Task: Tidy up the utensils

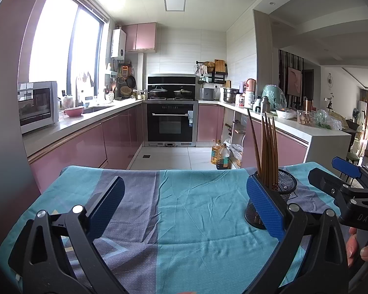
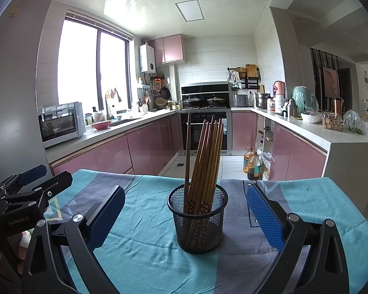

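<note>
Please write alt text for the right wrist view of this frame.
A black mesh cup full of wooden chopsticks stands upright on a blue patterned tablecloth, centred between the open fingers of the right gripper, which touches nothing. The left gripper shows at the left edge, with a pink-cabinet kitchen behind.

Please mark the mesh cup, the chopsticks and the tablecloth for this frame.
mesh cup (image 2: 198,223): right wrist view, front of its black wire wall.
chopsticks (image 2: 204,161): right wrist view, mid-length of the leaning brown bundle.
tablecloth (image 2: 144,252): right wrist view, bare teal patch left of the cup.
</note>
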Demonstrator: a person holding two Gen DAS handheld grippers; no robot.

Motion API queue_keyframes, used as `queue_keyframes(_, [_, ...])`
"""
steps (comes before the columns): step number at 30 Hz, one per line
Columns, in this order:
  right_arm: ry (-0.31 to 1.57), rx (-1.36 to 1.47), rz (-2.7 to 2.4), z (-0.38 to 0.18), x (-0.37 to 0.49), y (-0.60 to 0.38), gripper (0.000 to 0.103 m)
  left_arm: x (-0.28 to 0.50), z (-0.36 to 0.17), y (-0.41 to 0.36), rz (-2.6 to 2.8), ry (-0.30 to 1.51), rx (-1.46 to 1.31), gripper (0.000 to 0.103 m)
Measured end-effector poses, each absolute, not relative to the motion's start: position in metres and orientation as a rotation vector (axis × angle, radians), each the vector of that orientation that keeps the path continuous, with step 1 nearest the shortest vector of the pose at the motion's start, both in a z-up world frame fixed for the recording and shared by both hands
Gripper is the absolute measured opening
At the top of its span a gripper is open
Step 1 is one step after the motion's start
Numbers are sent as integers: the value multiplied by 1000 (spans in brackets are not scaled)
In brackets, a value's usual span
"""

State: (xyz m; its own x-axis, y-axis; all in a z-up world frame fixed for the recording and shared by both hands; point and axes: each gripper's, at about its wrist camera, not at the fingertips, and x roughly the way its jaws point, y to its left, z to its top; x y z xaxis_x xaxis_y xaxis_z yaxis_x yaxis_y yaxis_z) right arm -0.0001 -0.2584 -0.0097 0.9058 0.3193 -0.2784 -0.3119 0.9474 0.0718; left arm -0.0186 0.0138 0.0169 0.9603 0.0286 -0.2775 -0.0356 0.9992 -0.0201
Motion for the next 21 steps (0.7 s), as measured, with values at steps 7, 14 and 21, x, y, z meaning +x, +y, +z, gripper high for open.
queue_keyframes(7, [293,25,328,-10,-1,-259,96,-17,14,10,19,282,-14,98])
queue_keyframes(14, [306,27,312,-15,0,-266,96,-13,5,14,16,316,-13,98])
queue_keyframes(21, [477,38,210,-43,30,-307,96,9,-14,25,2,433,-31,98])
